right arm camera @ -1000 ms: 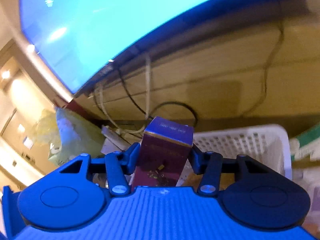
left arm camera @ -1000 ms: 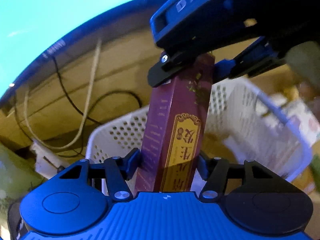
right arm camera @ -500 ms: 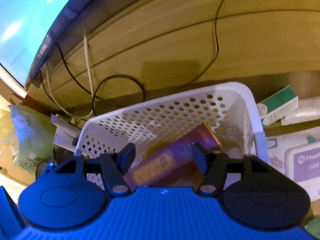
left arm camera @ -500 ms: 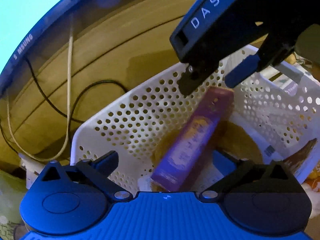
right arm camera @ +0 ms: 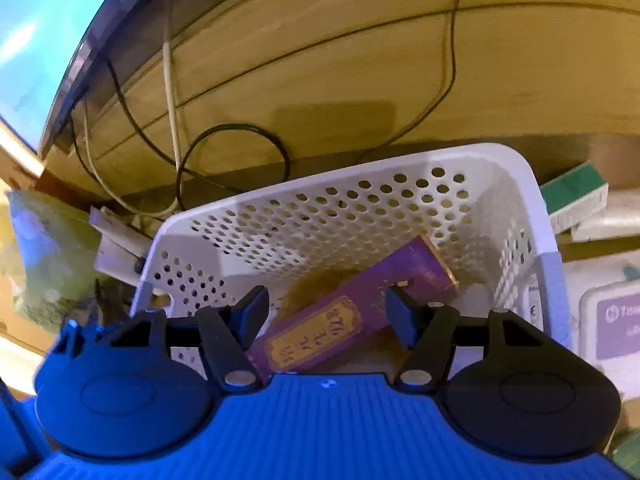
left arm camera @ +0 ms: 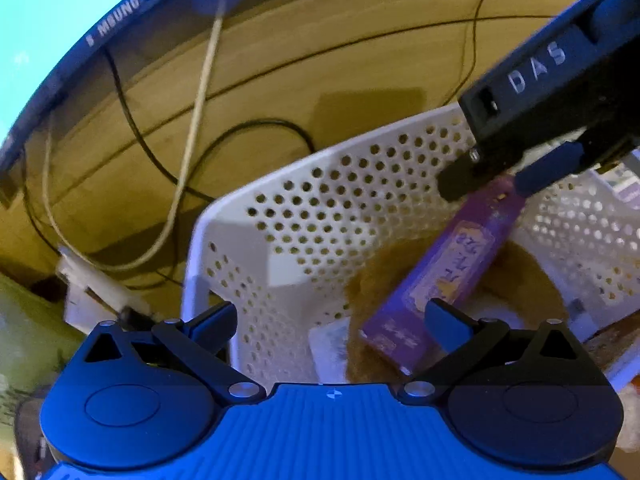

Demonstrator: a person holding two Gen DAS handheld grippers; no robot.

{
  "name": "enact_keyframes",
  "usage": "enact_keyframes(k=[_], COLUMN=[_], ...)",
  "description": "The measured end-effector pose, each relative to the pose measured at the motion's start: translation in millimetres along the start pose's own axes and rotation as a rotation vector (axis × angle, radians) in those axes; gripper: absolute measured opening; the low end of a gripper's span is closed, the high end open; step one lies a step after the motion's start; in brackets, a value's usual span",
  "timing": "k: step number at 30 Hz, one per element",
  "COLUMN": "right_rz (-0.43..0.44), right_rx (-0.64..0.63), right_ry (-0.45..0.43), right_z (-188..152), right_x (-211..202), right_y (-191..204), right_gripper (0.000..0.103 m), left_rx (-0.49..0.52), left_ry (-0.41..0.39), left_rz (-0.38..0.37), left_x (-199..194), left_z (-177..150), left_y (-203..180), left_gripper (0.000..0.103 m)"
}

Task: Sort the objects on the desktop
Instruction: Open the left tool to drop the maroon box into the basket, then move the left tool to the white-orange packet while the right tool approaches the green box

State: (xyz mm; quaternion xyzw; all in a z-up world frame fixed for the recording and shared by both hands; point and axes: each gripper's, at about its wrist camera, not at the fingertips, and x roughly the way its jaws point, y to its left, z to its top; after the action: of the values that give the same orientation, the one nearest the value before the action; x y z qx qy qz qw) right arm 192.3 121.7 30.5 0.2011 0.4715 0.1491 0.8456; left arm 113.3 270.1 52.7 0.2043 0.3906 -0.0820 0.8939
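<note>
Purple box lies slanted inside my white perforated basket. My left gripper gapes fully wide, gripping nothing. My right gripper hangs above the box, fingers parted, not touching it.

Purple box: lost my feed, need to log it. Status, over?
Left hand-held gripper open, empty. Right hand-held gripper open, off the purple box. Box lies tilted inside the white basket. Nothing in the way.
</note>
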Motion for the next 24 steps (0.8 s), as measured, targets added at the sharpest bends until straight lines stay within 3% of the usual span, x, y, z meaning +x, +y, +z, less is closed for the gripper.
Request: enact_keyframes(k=[4,8,9,12,13,19,22,24], right_rz=[-0.005,-0.01,-0.01,-0.002,0.002,-0.002,0.002,-0.005], right_rx=[-0.004,-0.004,-0.001,0.007,0.003,-0.017,-0.033,-0.048], right_ry=[-0.01,-0.017,-0.017,-0.023,-0.025,-0.017,-0.014,-0.018], right_z=[0.0,-0.5,0.0,2.4,3.1,4.1,1.5,-0.2], right_x=[-6.2,-6.7,-6.3,-6.1,-5.8,1.9,3.7,3.2], right_y=[-3.7,-4.3,-5.2,-6.2,-5.2,0.1,2.7,3.2], right_gripper=[0.07,0.071,0.072,0.072,0.072,0.072,0.072,0.072], left_rx=[0.027,0.029,0.037,-0.005,-0.009,0.009,0.017,-0.03], left_ry=[0.011,0.091,0.128,0.236,0.253,0.36,0.397,0.407], left_rz=[-0.002,-0.013,-0.044,-0.239,-0.265,-0.111,-0.002,0.024], left_x=[8.6,25.5,29.1,38.2,40.7,61.1,65.8,67.2], left_z=[2.4,8.5,11.5,17.2,18.3,27.6,30.6,31.6], left_y=[-7.8,-9.9,-8.3,2.5,4.3,4.8,1.1,5.9], left_gripper=[0.103,0.103,0.103,0.103,0.103,0.096,0.102,0.102])
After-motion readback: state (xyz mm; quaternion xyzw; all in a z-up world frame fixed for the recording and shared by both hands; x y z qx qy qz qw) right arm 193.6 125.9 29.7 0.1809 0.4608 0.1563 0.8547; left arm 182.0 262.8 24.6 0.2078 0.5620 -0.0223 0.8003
